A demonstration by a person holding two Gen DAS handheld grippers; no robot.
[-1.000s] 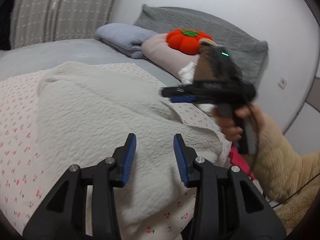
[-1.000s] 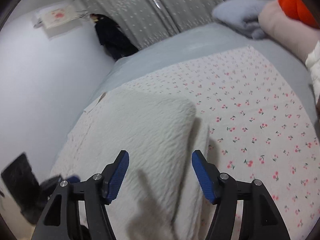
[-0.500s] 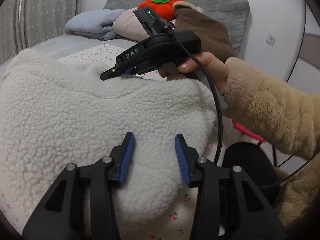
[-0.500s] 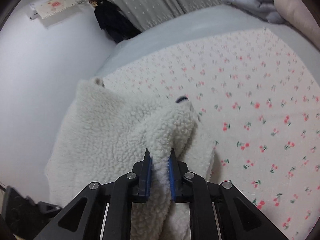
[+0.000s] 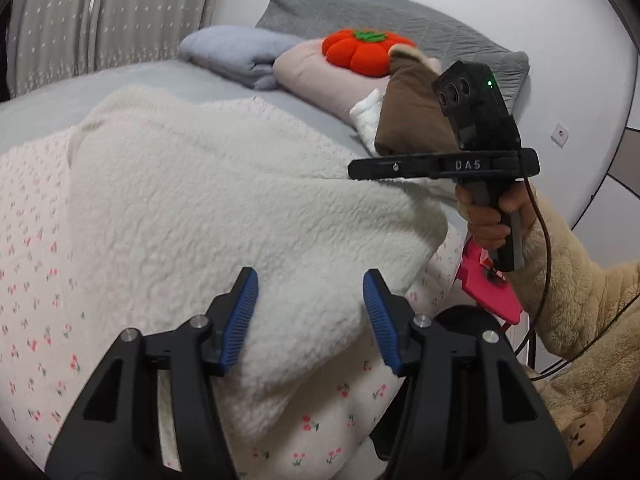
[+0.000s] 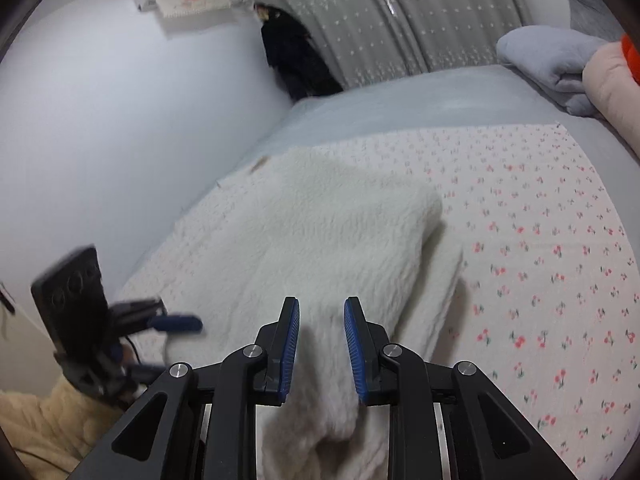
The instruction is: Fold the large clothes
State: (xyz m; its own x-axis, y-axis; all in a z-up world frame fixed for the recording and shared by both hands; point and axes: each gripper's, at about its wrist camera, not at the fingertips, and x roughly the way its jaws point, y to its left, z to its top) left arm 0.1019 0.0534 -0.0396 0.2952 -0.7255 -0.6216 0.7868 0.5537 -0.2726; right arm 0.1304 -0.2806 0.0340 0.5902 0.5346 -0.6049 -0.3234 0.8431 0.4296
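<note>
The left tongs (image 5: 310,312) stand released, their blue pads apart over the near edge of the white fleece garment (image 5: 224,208); the jaws have just been opening, and the fleece lies under and between them without being pressed. The right tongs (image 6: 321,344) are narrow but not clenched: their jaws have just been opening a little, and a fold of the same fleece (image 6: 320,240) sits in the gap between the pads, which I cannot see gripping it. In the left wrist view the right tongs appear at about 3 o'clock, held level by a hand (image 5: 486,220) in a fluffy beige sleeve (image 5: 576,288), its tips just over the far right edge of the garment.

The garment lies folded into a thick heap on a cherry-print sheet (image 6: 540,240) spread over the bed (image 6: 400,100). In the right wrist view it fills the middle, running from about 11 o'clock down to 6 o'clock, with the sheet bare toward 3 o'clock.

At the head of the bed, toward 1 o'clock in the left wrist view, sit a grey pillow (image 5: 380,16), a folded bluish blanket (image 5: 236,52), a pink cushion (image 5: 320,76), an orange pumpkin plush (image 5: 360,50) and a brown cushion (image 5: 416,120). A pink object (image 5: 486,288) shows beside the bed at 4 o'clock. A grey dotted curtain (image 6: 380,20) hangs behind the bed.
</note>
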